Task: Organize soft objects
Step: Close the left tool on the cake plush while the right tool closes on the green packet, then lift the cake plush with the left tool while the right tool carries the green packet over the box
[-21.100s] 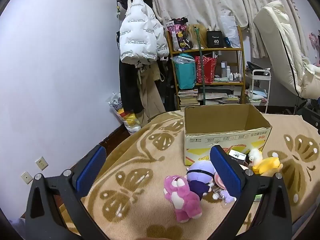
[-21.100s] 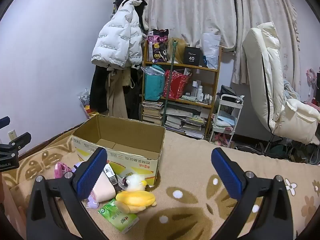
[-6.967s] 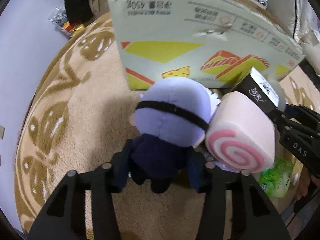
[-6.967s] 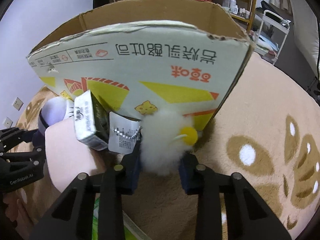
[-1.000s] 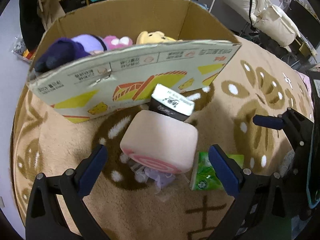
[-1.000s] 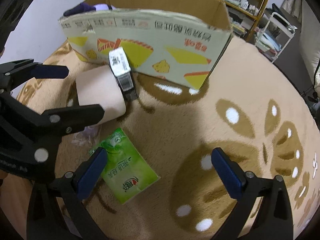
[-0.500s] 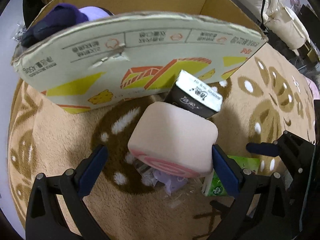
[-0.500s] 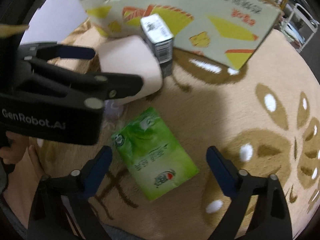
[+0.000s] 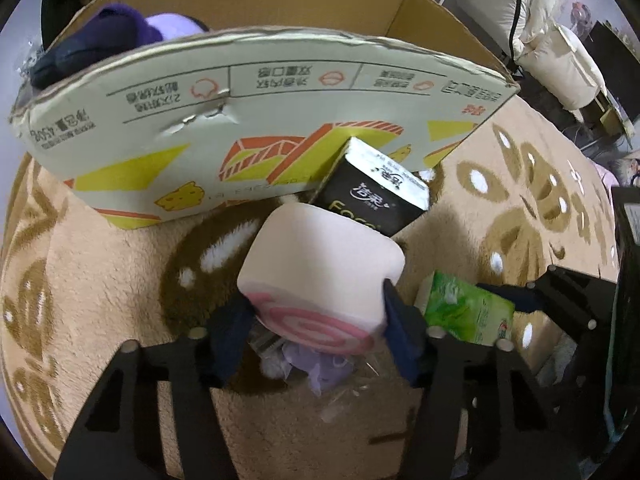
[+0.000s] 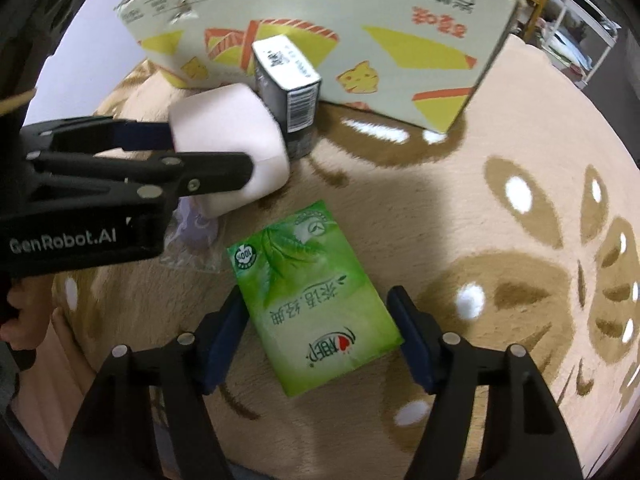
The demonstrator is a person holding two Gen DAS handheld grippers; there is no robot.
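My left gripper [image 9: 316, 332] has closed onto the pink swirl-roll plush [image 9: 320, 276], its blue pads pressing both sides; the plush rests on the rug in front of the cardboard box [image 9: 256, 80]. The plush also shows in the right wrist view [image 10: 232, 136], between the left gripper's fingers [image 10: 208, 168]. My right gripper [image 10: 320, 336] straddles the green tissue pack [image 10: 312, 300], with its pads close to the pack's sides and small gaps showing. The pack also shows in the left wrist view [image 9: 464, 312]. A purple plush [image 9: 120, 36] lies inside the box.
A black tissue pack [image 9: 372, 196] leans against the box front behind the pink plush. A crumpled clear wrapper with a small lilac item [image 9: 316, 364] lies under the plush. The tan patterned rug [image 10: 520, 220] spreads to the right. A white chair stands at the far right [image 9: 560, 40].
My left gripper has moved in and closed from wide open onto the pink plush. My right gripper has dropped lower and narrowed around the green tissue pack.
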